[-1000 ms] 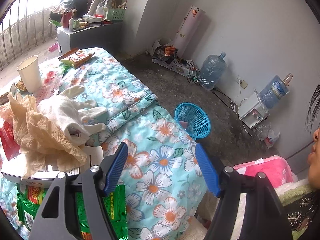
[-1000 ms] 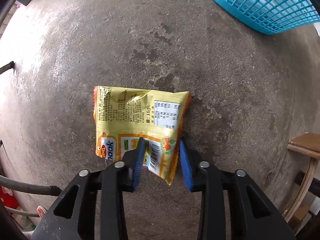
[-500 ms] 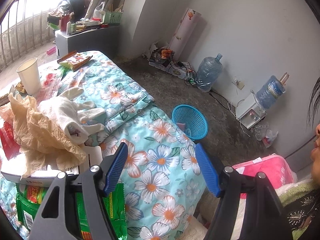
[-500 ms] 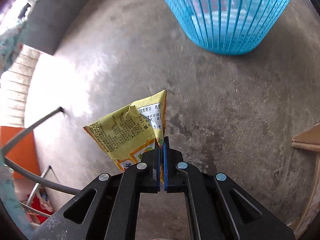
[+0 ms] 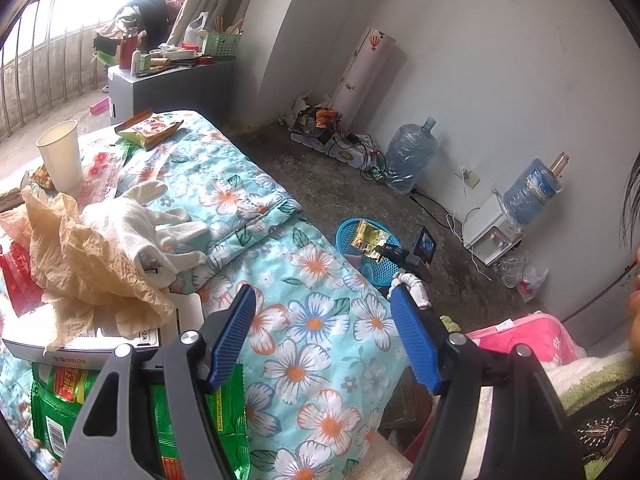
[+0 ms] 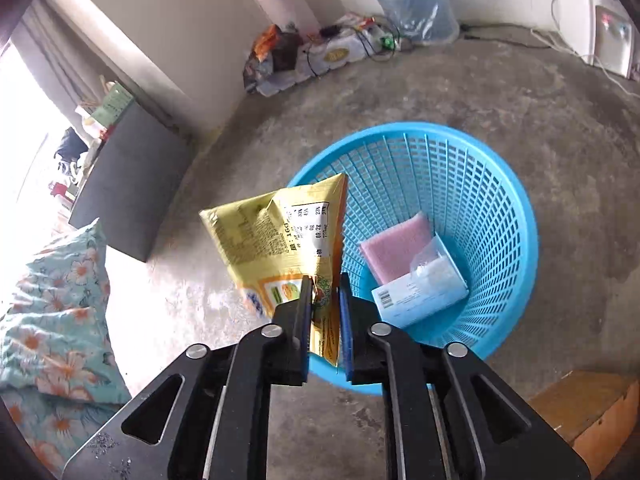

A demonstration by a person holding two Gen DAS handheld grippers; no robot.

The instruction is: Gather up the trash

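While the right gripper hangs over the rim of the basket, its jaws are opening; the wrapper sits between the blue pads, with a gap showing beside the right pad, so a firm grip cannot be confirmed; the wrapper, yellow with printed panels, stands upright above the basket's near-left edge, partly over the floor; inside the basket lie a pink pad and a pale blue box, touching one another; the basket rests on the concrete floor, just beside the bed. From the left view, the left gripper is held wide with nothing between its pads, poised over the floral quilt; on the bed lie a white glove, crumpled brown paper, a paper cup, green packets and a snack bag; the wrapper shows over the basket there too.
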